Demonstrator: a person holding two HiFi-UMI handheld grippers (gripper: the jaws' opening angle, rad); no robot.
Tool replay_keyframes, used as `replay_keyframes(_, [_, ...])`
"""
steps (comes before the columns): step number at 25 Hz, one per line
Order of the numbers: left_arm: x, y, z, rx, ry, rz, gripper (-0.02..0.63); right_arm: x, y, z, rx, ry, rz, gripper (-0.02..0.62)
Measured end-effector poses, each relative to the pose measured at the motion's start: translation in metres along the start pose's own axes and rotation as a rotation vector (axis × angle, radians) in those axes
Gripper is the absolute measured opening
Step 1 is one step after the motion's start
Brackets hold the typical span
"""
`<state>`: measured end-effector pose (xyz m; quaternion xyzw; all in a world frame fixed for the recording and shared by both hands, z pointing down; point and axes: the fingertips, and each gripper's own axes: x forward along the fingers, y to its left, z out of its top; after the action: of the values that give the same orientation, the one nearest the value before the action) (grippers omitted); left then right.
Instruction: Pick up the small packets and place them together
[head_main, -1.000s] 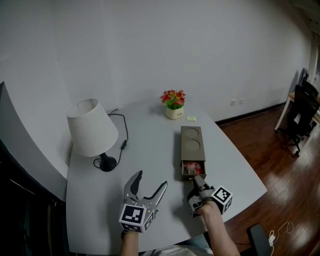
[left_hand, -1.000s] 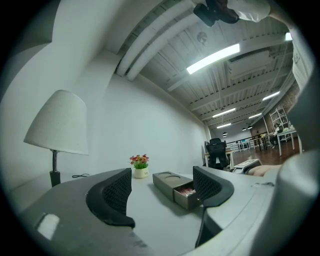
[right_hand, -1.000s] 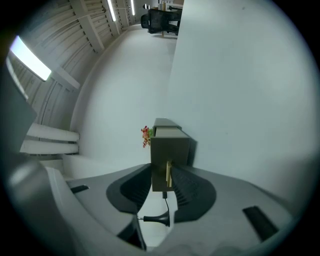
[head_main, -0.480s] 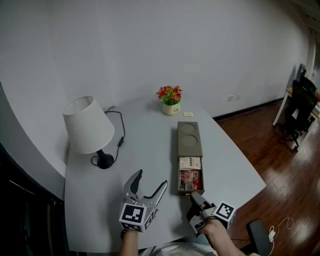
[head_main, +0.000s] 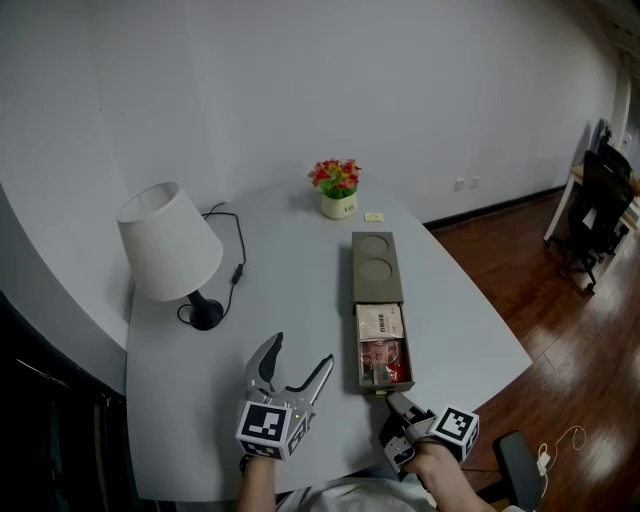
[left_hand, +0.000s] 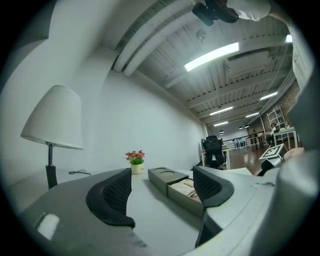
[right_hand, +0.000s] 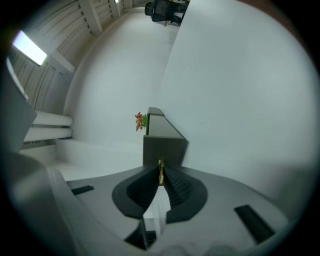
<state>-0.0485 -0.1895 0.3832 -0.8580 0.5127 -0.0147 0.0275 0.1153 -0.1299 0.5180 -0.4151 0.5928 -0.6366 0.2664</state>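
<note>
An olive box (head_main: 376, 268) lies on the grey table (head_main: 290, 290), its drawer (head_main: 358, 352) pulled out toward me. Inside the drawer lie a tan packet (head_main: 380, 322) and red packets (head_main: 384, 362). My right gripper (head_main: 393, 402) sits at the drawer's front, its jaws closing tight on a thin brass pull (right_hand: 160, 171); the drawer front (right_hand: 162, 147) stands just beyond the tips. My left gripper (head_main: 296, 364) hovers left of the drawer, open and empty. In the left gripper view the box (left_hand: 162, 176) and the tan packet (left_hand: 185, 185) show between the fingers (left_hand: 114, 197).
A white lamp (head_main: 168, 245) with a black cord stands at the left. A potted flower (head_main: 338, 194) and a small yellow note (head_main: 373, 216) sit at the far edge. The table's right edge drops to a wooden floor with a black chair (head_main: 600, 190).
The right gripper has drawn back toward the table's near edge and the drawer has slid further out, exposing the tan packet. The left gripper has barely moved.
</note>
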Motion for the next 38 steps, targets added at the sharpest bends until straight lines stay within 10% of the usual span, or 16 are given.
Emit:
replay_keyframes(16, [-0.002,0.002,-0.007,-0.016,0.008,-0.006,0.368,-0.027,0.028,-0.012,-0.199,0.013,0.181,0.048])
replay_keyframes(25, [-0.004,0.004,-0.005,-0.023,-0.005,-0.003,0.368,-0.023,0.106,0.063,-0.836,-0.224,0.251,0.054])
replay_keyframes(34, [-0.005,0.008,-0.004,-0.029,-0.011,0.011,0.368,-0.022,0.152,0.105,-1.083,-0.379,0.252,0.055])
replay_keyframes(36, [-0.004,0.009,-0.005,-0.032,-0.011,0.01,0.368,-0.011,0.149,0.107,-1.151,-0.34,0.237,0.25])
replay_keyframes(38, [-0.003,0.007,-0.006,-0.032,-0.011,0.005,0.368,0.001,0.139,0.109,-1.247,-0.276,0.193,0.306])
